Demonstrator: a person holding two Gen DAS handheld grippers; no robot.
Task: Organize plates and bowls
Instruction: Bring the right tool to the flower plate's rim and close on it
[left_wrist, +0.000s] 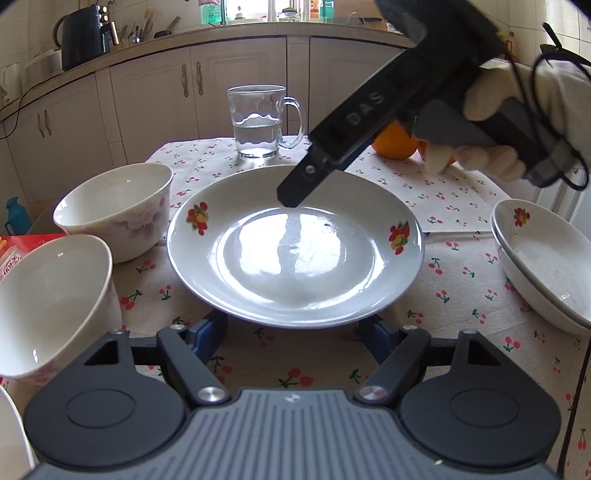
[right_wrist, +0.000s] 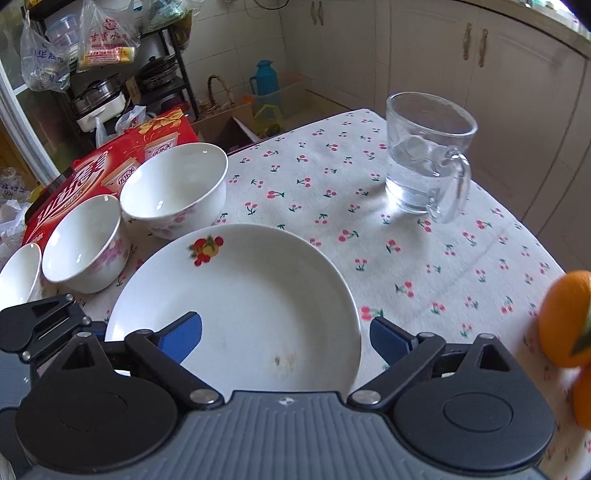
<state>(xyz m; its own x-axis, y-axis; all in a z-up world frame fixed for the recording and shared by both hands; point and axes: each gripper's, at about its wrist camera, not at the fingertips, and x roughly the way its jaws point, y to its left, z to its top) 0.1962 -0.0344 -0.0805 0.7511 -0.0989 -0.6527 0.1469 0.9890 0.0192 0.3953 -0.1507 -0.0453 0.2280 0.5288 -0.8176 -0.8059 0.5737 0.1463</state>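
The left gripper (left_wrist: 293, 332) lay nearest, its blue fingers (left_wrist: 207, 332) standing apart, tips hidden under the near rim of the plate (left_wrist: 314, 266); whether they pressed on it could not be told. The plate sat mid-table on the cherry-print cloth (left_wrist: 461, 280), round with no long axis, mouth up, one fruit motif on its left rim and one on its right. Only the left view showed the stacked plates (left_wrist: 546, 258) at the right and a gloved hand (left_wrist: 517, 122) tilting the right gripper (right_wrist: 286, 336) down over the plate's far rim. The right view showed that gripper's fingers wide apart, one over the plate's floor, the other outside its rim. It alone showed a third bowl (right_wrist: 18, 273), a red box (right_wrist: 92, 166) and a faint stain (right_wrist: 284, 360).
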